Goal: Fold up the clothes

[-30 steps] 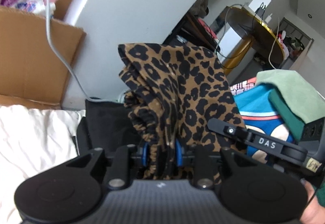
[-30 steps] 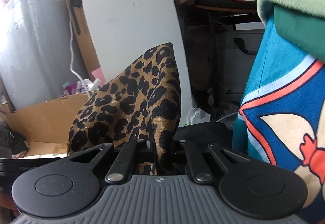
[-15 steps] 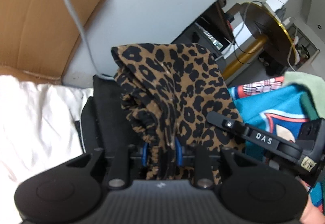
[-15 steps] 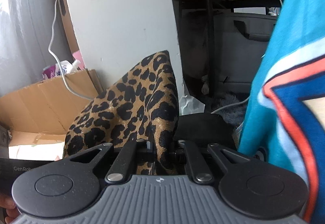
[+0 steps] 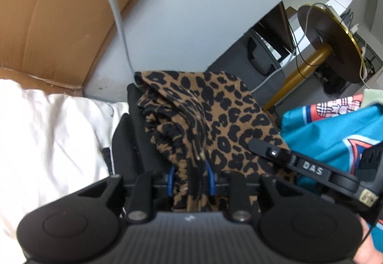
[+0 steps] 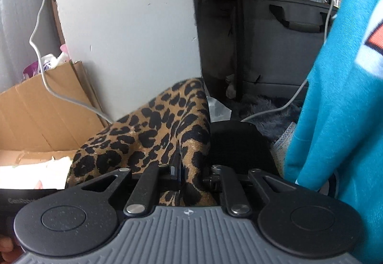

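Observation:
A leopard-print garment [image 5: 215, 115] hangs folded between my two grippers, low over a black folded garment [image 5: 134, 144]. My left gripper [image 5: 190, 179] is shut on its gathered elastic edge, which is bunched between the blue pads. In the right wrist view, the leopard cloth [image 6: 148, 134] still lies between the jaws of my right gripper [image 6: 193, 174]. Those jaws are opening and stand visibly apart, no longer pinching the cloth tight. The black garment [image 6: 237, 144] lies just beyond them. The right gripper's finger [image 5: 287, 158] also shows at the right of the left wrist view.
White bedding [image 5: 47, 134] lies to the left, with cardboard [image 5: 59, 12] and a white cable [image 5: 115, 12] against a pale panel [image 6: 124, 24]. A bright blue printed shirt [image 6: 340, 96] hangs close on the right. Behind are a gold-legged round table [image 5: 335, 41] and a grey storage box [image 6: 275, 43].
Both grippers have come down with the leopard garment toward the black one. The right gripper's jaws have spread apart; the left gripper's grip is unchanged.

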The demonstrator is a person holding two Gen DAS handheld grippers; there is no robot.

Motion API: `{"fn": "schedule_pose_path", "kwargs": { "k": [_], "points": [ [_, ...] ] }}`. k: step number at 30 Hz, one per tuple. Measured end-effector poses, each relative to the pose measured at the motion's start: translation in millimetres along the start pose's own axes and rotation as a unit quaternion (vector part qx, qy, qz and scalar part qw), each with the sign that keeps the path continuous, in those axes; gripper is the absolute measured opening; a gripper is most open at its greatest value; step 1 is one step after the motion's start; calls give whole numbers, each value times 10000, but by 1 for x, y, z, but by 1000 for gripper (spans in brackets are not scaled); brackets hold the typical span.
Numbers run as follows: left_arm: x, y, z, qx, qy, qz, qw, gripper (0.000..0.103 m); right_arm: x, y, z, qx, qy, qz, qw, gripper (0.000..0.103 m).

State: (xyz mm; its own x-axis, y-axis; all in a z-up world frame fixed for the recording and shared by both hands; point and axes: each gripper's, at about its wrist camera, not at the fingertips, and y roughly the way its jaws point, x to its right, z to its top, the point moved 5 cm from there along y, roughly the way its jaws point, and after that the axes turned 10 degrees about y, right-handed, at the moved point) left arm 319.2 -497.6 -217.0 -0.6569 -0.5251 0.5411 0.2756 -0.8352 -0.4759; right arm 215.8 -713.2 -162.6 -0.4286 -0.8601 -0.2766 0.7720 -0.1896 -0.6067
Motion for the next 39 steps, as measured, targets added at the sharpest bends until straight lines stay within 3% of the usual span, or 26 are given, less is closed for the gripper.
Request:
{"fn": "schedule_pose_path", "kwargs": {
  "k": [3, 6, 9, 13, 20, 26, 31, 35, 39],
  "points": [
    [1, -2, 1, 92, -24, 57, 9999, 28, -3, -6, -1, 92, -154, -35, 9998, 33],
    [3, -2, 0, 111, -44, 120, 9999, 30, -5, -12, -1, 116, -240, -30, 9996, 33],
    [1, -6, 1, -18, -23, 221, 9998, 38, -6, -16, 0, 134, -313, -20, 9994, 34],
    [2, -23, 6, 61, 221, 580, 9981, 43, -4, -25, 4, 222, -286, -110, 9993, 36],
    [16, -43, 19, 272, 699, 739, 9944, 43, -6, -44, 2, 282, -277, -53, 9992, 37],
    [47, -48, 24, 539, 1315, 589, 9881, 35, -10, -56, -14, 127, -397, 17, 9991, 37],
    [69, -28, 17, 415, 1829, 347, 9816, 33, -3, -56, -35, -121, -354, -18, 9993, 37],
    [58, -10, 5, 191, 1840, 595, 9809, 28, 4, -59, -53, -330, -312, -36, 9990, 37],
    [40, -2, -2, 93, 1777, 812, 9807, 15, 10, -60, -68, -514, -519, -82, 9973, 40]
  ]
}}
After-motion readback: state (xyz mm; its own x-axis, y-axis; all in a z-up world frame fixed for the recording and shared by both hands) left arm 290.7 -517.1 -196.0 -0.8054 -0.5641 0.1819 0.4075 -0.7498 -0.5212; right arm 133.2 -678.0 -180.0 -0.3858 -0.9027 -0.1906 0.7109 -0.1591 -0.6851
